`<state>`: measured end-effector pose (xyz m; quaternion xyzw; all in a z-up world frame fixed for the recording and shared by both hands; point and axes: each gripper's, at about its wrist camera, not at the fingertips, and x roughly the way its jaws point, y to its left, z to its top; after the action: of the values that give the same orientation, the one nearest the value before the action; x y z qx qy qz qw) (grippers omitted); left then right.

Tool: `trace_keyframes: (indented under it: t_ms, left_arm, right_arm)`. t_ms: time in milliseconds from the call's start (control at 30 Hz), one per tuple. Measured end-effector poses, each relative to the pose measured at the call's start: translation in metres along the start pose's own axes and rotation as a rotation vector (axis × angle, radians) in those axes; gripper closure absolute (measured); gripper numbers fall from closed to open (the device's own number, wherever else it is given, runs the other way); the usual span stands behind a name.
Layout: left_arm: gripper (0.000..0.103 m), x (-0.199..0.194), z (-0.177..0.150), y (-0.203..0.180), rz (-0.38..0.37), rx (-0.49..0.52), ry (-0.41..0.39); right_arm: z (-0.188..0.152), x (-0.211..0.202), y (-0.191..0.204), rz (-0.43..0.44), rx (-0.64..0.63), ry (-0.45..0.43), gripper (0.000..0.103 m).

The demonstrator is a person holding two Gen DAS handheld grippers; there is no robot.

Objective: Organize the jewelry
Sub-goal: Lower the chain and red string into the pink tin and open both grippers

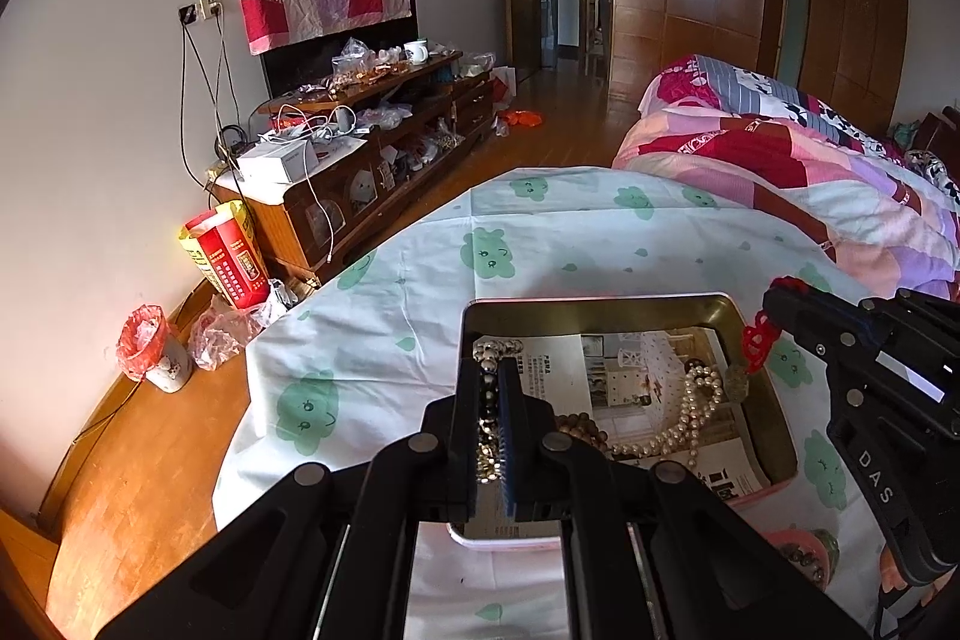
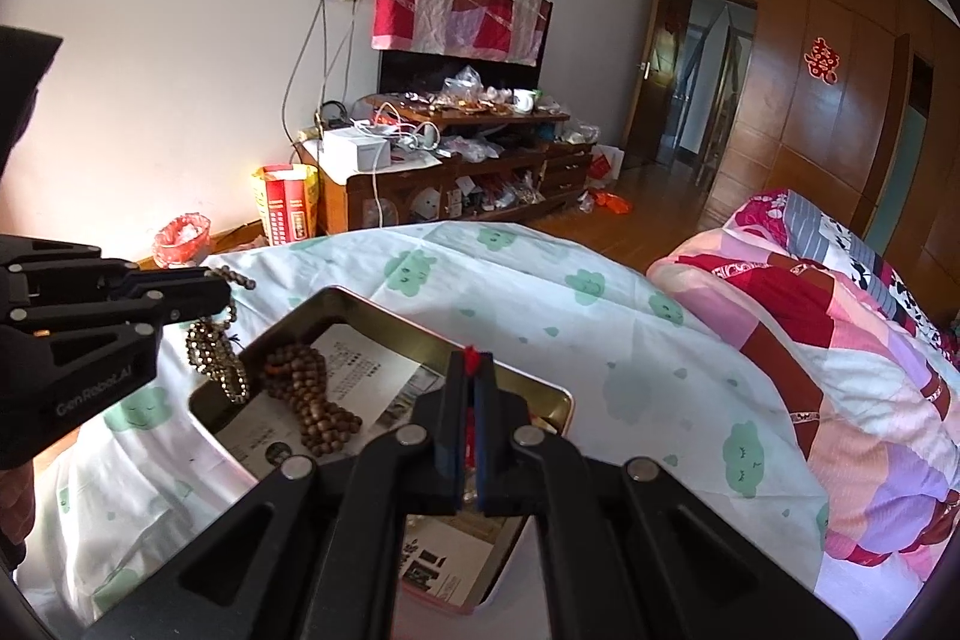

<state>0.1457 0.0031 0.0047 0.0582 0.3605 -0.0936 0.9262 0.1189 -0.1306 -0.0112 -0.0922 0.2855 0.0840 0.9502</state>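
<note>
Left wrist view: left gripper (image 1: 491,388) clamps bead strand (image 1: 487,451) over tin (image 1: 774,436); right gripper (image 2: 472,370) pinches red cord (image 2: 472,355). Risk: dangling beads snag tin rim, spill outside.

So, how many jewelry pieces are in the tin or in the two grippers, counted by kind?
Pearl strand, in the tin: 1
Brown wooden bead strand, in the tin: 1
Metallic bead strand, in the left gripper: 1
Red knotted cord, in the right gripper: 1
Total: 4
</note>
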Motion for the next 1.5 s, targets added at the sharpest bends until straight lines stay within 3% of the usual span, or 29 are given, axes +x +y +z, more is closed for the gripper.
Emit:
trace_keyframes:
  t_ms: [767, 900, 967, 1033, 1067, 1133, 1367, 1500]
  left_arm:
    - [0.098, 0.024, -0.005, -0.002, 0.001, 0.024, 0.063]
    - [0.097, 0.026, -0.007, -0.003, 0.029, 0.027, 0.064]
    - [0.085, 0.027, -0.008, -0.002, 0.050, 0.020, 0.082]
    - [0.035, 0.024, -0.009, 0.001, 0.079, 0.007, 0.073]
    - [0.027, 0.019, -0.010, 0.002, 0.093, 0.001, 0.052]
    - [0.024, 0.010, -0.015, 0.004, 0.091, 0.004, 0.020]
    - [0.024, -0.013, -0.053, 0.013, 0.107, -0.003, 0.040]
    - [0.024, -0.022, -0.086, 0.009, 0.096, -0.007, 0.078]
  right_arm:
    - [-0.002, 0.026, 0.006, -0.025, -0.038, 0.049, 0.102]
    - [-0.005, 0.031, 0.008, -0.011, -0.037, 0.066, 0.102]
    - [-0.008, 0.034, 0.008, 0.007, -0.027, 0.087, 0.095]
    - [-0.012, 0.037, 0.009, -0.003, -0.038, 0.109, 0.067]
    - [-0.013, 0.036, 0.010, -0.013, -0.039, 0.109, 0.044]
    - [-0.018, 0.030, 0.009, -0.057, -0.038, 0.099, 0.039]
    - [-0.041, 0.005, -0.001, -0.075, -0.001, 0.132, 0.039]
    - [-0.060, -0.017, -0.006, -0.076, 0.015, 0.139, 0.033]
